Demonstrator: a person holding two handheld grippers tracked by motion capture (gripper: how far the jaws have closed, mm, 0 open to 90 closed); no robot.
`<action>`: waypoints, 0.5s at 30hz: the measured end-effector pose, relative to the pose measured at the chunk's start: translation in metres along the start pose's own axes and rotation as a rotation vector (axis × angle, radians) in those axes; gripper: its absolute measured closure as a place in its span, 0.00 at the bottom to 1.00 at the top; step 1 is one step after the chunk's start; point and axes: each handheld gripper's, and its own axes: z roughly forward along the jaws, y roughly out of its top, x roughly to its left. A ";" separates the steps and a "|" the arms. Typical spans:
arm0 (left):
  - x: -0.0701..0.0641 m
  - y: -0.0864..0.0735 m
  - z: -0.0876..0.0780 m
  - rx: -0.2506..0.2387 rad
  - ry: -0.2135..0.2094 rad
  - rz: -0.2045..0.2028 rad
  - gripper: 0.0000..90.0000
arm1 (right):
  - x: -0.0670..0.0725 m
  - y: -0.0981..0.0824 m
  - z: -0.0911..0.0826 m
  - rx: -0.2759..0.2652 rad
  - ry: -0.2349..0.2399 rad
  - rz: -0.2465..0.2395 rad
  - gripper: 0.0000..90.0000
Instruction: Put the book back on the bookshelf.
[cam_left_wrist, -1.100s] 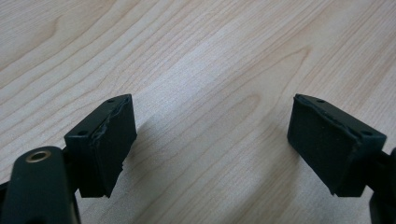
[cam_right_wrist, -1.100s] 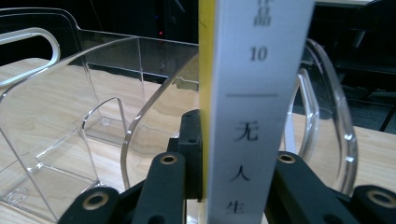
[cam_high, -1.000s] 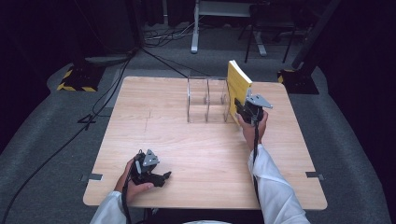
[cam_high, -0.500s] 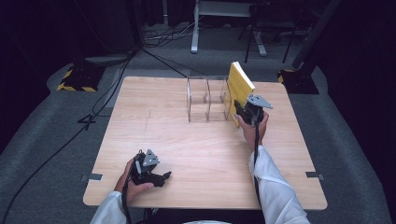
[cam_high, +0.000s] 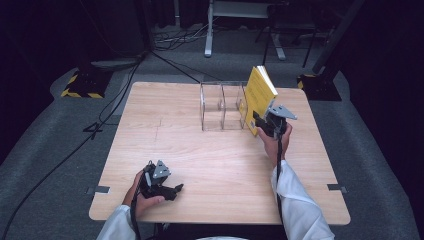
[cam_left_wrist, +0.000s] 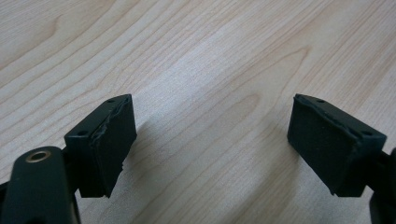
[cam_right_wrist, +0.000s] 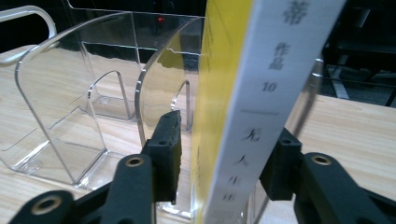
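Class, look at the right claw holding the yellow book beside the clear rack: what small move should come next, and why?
Probably ease the yellow book down and left into the end slot of the clear rack. The right claw grips its lower part and holds it tilted at the rack's right end, seemingly not yet seated. The left claw rests open, far off.

White sleeves (cam_high: 300, 205) — black jaws

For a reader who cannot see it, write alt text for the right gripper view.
A yellow book with a white spine stands upright between the right gripper's black jaws. Behind it is a clear rack with dividers on a wooden table.
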 end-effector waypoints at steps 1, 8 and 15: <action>0.000 0.000 0.000 0.000 0.000 0.000 0.18 | -0.001 0.000 -0.003 0.005 0.007 0.001 0.59; 0.000 0.000 0.000 0.000 0.000 0.000 0.18 | -0.006 -0.003 -0.011 0.023 -0.007 -0.003 0.57; 0.000 0.000 0.000 0.000 0.000 0.000 0.18 | -0.007 -0.003 -0.018 0.030 -0.001 -0.027 0.57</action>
